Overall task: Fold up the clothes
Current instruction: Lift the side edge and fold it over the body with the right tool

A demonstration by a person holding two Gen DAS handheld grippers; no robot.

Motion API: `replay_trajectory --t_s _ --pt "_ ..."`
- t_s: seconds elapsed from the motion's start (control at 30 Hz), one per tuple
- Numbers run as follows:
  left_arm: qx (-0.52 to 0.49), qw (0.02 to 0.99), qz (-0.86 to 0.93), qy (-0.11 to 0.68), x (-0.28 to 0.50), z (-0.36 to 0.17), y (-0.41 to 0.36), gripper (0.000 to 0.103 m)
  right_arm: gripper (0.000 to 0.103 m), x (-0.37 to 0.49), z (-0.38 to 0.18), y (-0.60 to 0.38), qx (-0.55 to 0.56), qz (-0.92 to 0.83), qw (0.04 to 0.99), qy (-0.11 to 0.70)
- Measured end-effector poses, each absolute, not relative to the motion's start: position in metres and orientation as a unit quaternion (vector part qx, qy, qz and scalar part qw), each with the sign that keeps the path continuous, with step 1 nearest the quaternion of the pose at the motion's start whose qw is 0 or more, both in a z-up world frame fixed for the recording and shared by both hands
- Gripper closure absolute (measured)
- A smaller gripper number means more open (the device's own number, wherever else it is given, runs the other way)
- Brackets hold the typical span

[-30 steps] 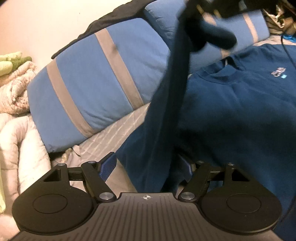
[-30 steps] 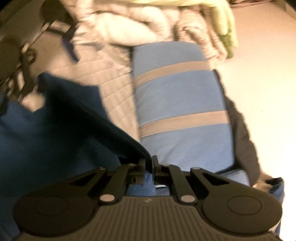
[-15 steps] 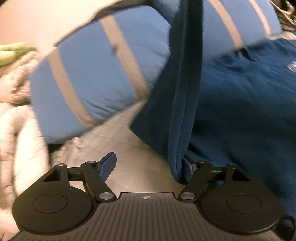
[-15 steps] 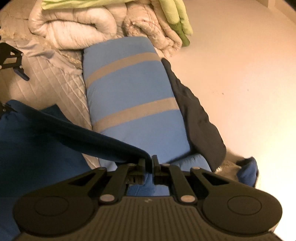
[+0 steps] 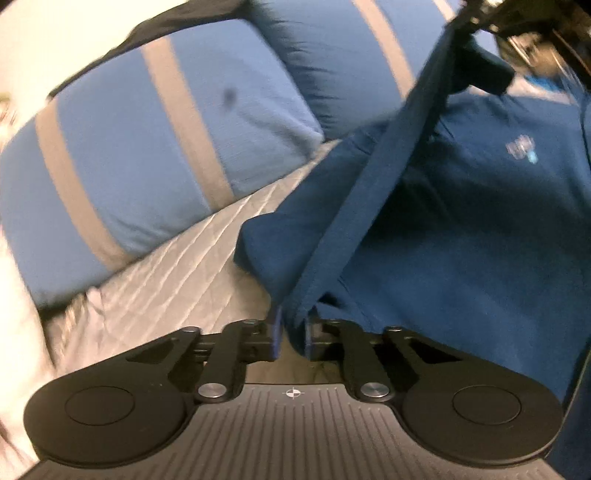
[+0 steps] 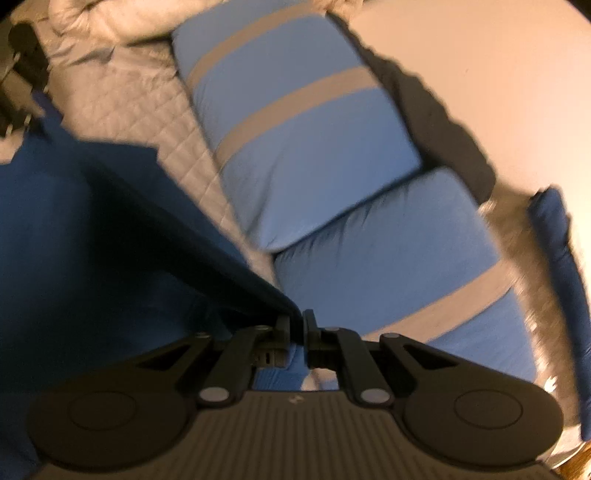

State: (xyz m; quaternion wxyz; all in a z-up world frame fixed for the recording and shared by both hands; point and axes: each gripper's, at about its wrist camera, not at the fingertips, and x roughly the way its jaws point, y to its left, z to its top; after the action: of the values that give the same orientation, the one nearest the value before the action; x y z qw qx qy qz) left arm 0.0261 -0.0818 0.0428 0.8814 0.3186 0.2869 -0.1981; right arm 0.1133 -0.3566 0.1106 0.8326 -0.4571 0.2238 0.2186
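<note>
I see a bed covered by a pale grey quilted spread [image 5: 173, 266], stitched in a diamond pattern. Two blue pillows with grey bands [image 6: 295, 147] lie along its far side against a plain cream wall [image 6: 498, 74]. A dark cloth [image 6: 443, 122] is wedged between pillows and wall. Rumpled white bedding [image 6: 122, 18] sits at the bed's end. The light is warm and dim.

Quilted bed [image 5: 177, 266] under sweatshirt [image 5: 480, 229], pillows [image 6: 303, 147]

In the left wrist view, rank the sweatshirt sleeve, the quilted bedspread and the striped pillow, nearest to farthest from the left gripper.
1. Sweatshirt sleeve: pinched in the left gripper.
2. Quilted bedspread: just ahead, to the left.
3. Striped pillow: beyond it, upper left.
</note>
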Motion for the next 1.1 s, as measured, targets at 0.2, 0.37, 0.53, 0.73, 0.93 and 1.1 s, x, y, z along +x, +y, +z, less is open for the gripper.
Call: replay_trajectory --t_s 0.2,0.37,0.53,0.73,0.93,1.1 --pt "0.382 0.865 -0.197 0.260 0.020 0.041 -0.097 0.093 0.096 0.109 0.092 -0.377 -0.457 0.221 0.829 0.236" --pt "0.412 0.856 -0.196 0.244 0.018 0.039 -0.105 0.093 0.097 0.083 0.100 -0.384 -0.530 0.200 0.804 0.181" --pt "0.448 0.838 -0.165 0.264 0.023 0.019 -0.106 0.093 0.095 0.036 0.054 -0.381 -0.594 0.234 0.743 0.200" --pt "0.443 0.841 -0.147 0.274 0.023 0.014 -0.108 0.093 0.039 0.006 0.002 -0.387 -0.560 0.295 0.736 0.240" --pt "0.414 0.851 -0.146 0.287 0.027 0.020 -0.105 0.091 0.029 -0.004 0.008 -0.432 -0.529 0.300 0.750 0.259" --pt "0.404 0.855 -0.143 0.293 0.028 0.019 -0.104 0.091 0.032 -0.008 0.007 -0.457 -0.491 0.307 0.768 0.275"
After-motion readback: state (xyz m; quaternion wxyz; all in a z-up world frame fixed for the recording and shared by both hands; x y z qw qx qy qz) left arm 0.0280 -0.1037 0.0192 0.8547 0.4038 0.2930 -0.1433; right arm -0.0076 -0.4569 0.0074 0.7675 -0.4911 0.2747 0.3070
